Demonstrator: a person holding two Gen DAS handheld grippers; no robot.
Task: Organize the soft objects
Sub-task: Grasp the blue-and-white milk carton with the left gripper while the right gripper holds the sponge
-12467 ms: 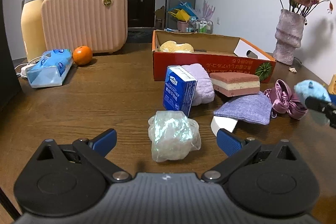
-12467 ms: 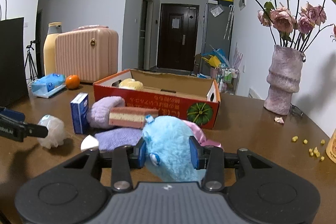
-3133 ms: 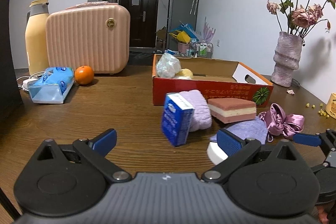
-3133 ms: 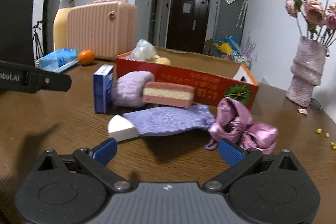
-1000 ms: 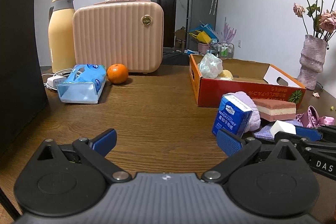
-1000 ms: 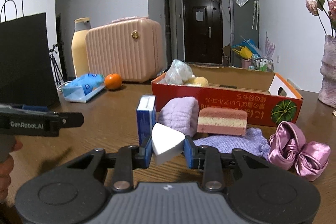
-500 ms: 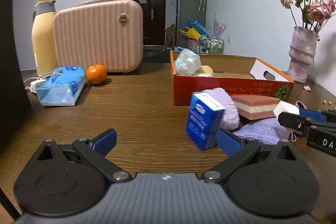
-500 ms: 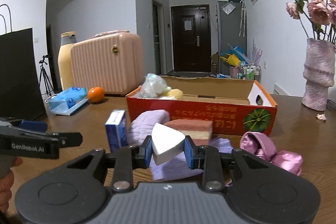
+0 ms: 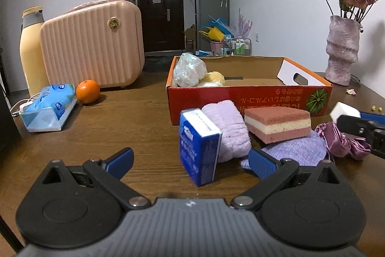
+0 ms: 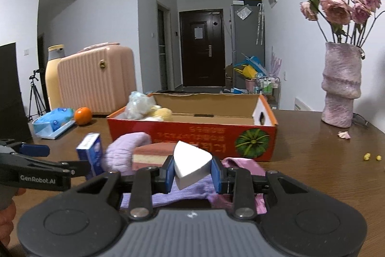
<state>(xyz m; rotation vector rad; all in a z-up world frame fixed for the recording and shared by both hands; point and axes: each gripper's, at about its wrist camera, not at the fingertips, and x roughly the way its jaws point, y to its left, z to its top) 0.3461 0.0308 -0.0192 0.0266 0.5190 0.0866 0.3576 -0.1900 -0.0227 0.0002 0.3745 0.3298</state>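
Nearest in the right wrist view, the right gripper [image 10: 192, 172] is clamped on a white wedge-shaped sponge [image 10: 191, 164], held clear of the table with the blue pads pressing its two flanks. Just beyond it, at about 6 o'clock from the box, lie the lavender knit pouch [image 10: 178, 194] and the pink satin bow [image 10: 243, 165]; at 10 o'clock from the sponge sit the rolled purple towel [image 10: 127, 151] and the striped pink sponge [image 10: 154, 155], with the blue carton [image 10: 92, 153] standing at 9 o'clock. The left gripper [image 9: 190, 161] hovers empty with its jaws wide apart, the carton just ahead of them. Farther on, at 12 o'clock, the red cardboard box [image 10: 240, 136] already holds a crinkled plastic bundle [image 10: 138, 107] and a yellow plush [image 10: 161, 113] in its left end. The risk, as I judge it, lies in the grip: the wedge tapers, so the pads could squeeze it out before it clears the near wall. A low carry could also catch that wall or nudge the towel into the tilted carton and tip it over. Beyond stand the pink suitcase [image 10: 98, 78] and flower vase [image 10: 341, 86].
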